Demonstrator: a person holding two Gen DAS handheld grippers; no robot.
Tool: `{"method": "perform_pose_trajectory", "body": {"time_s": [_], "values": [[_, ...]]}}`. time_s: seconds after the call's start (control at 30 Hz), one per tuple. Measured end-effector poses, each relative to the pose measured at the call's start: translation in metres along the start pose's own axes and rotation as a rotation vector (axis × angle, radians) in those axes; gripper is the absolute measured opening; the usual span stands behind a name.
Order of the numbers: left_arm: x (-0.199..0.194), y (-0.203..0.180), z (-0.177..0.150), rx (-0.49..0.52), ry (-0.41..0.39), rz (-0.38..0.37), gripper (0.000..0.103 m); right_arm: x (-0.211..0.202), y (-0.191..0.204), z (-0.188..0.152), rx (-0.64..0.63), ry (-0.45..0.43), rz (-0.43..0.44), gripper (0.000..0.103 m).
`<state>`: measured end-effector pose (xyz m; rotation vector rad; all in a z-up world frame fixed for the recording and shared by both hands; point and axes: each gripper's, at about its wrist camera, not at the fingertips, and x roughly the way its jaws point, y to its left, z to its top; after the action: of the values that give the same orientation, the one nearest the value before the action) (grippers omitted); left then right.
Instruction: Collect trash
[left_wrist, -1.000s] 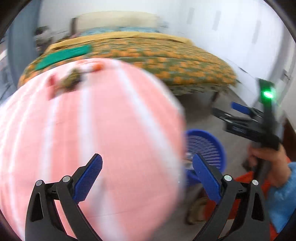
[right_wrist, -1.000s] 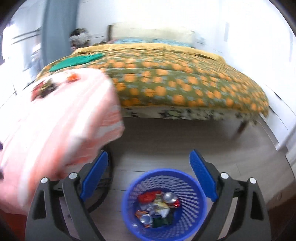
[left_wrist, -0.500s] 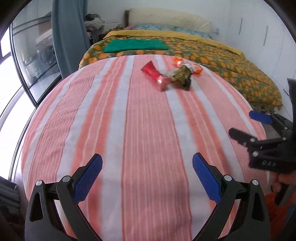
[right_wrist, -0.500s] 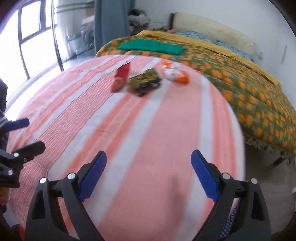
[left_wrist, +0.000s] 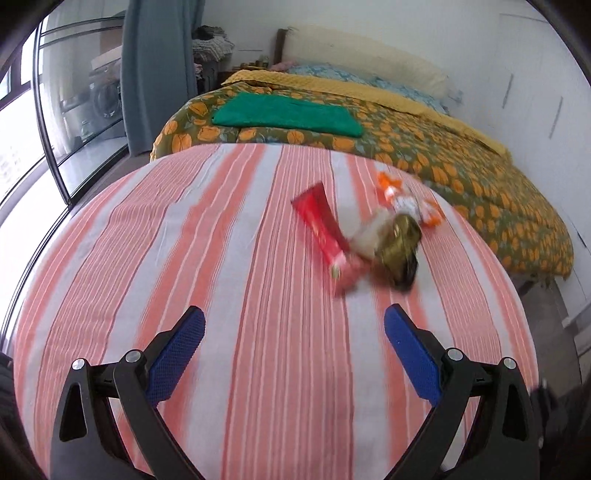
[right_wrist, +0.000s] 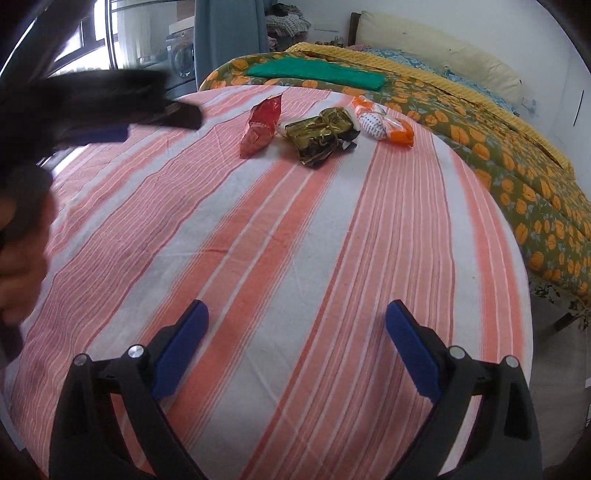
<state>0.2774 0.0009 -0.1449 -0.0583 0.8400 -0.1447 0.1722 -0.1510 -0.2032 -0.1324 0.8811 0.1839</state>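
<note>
My right gripper (right_wrist: 297, 347) opening, empty; left gripper (left_wrist: 293, 345) wide, empty. Red wrapper (left_wrist: 325, 230) ahead on striped surface (left_wrist: 221, 258), nearer left, long axis diagonal.

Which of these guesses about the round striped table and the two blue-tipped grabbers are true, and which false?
1. Three pieces of trash lie on the round pink-and-white striped tablecloth: a red foil wrapper, a crumpled gold-and-black wrapper and an orange-and-white packet. True.
2. The right gripper is clamped on the red wrapper. False: nothing is between its jaws, which are opening.
3. The left gripper holds nothing. True.
4. The folded green cloth lies on the table. False: it lies on the bed with the orange-patterned cover.
</note>
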Motion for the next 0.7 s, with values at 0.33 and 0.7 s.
{"method": "perform_pose_trajectory", "body": {"time_s": [0.33,0.7], "values": [[0.064,-0.018,0.027,-0.045,0.038,0.013,0.057,0.002,-0.007,0.000,0.027,0.014,0.032,0.094],[0.016,-0.004,0.019,0.080,0.056,-0.060,0.006,0.003,-0.007,0.001,0.027,0.014,0.034,0.094]]}}
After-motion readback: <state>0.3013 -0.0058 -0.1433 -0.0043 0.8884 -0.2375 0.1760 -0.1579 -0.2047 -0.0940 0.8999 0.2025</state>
